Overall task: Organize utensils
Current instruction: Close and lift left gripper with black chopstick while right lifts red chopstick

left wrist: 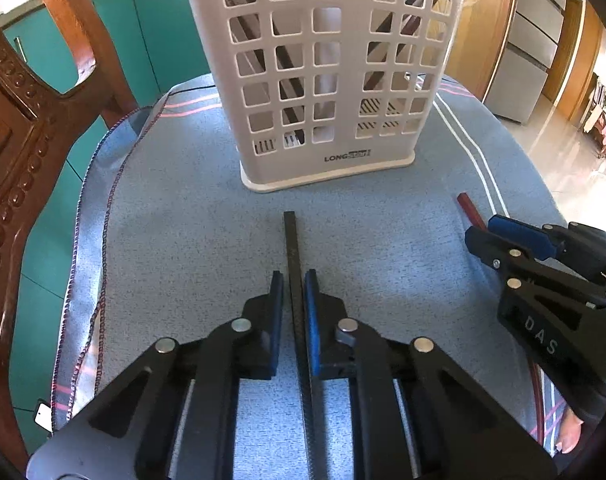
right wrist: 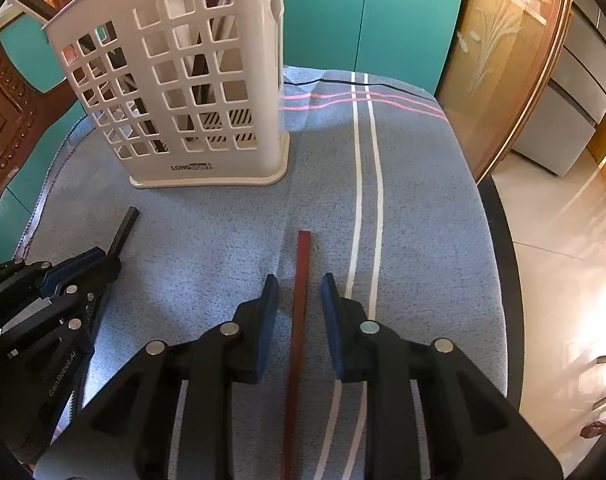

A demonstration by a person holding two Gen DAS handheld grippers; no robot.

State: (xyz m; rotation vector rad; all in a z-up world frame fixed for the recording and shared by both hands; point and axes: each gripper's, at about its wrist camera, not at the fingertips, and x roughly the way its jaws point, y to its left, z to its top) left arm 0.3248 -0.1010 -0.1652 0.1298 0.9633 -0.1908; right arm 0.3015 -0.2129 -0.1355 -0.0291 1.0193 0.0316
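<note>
left hand-held gripper (left wrist: 293, 280): angled down, clenched on black square chopstick (left wrist: 290, 240)
right hand-held gripper (right wrist: 299, 284): released, straddling red chopstick (right wrist: 301, 272) (flat on the blue woven cloth (right wrist: 223, 232))

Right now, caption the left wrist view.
Left gripper shut on black chopstick before the white utensil basket.

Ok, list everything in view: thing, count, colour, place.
utensil holder: one, white, perforated, upright at the far end of the cloth, dark sticks inside.
black chopstick: one, flat on the cloth, between the left tool's pads.
red chopstick: one, flat on the cloth, between the right tool's pads.
cloth: one, blue with white and pink stripes.
wooden chair: one, brown, left.
left tool: black, blue pads, closed on the black chopstick.
right tool: open, straddling the red chopstick.
</note>
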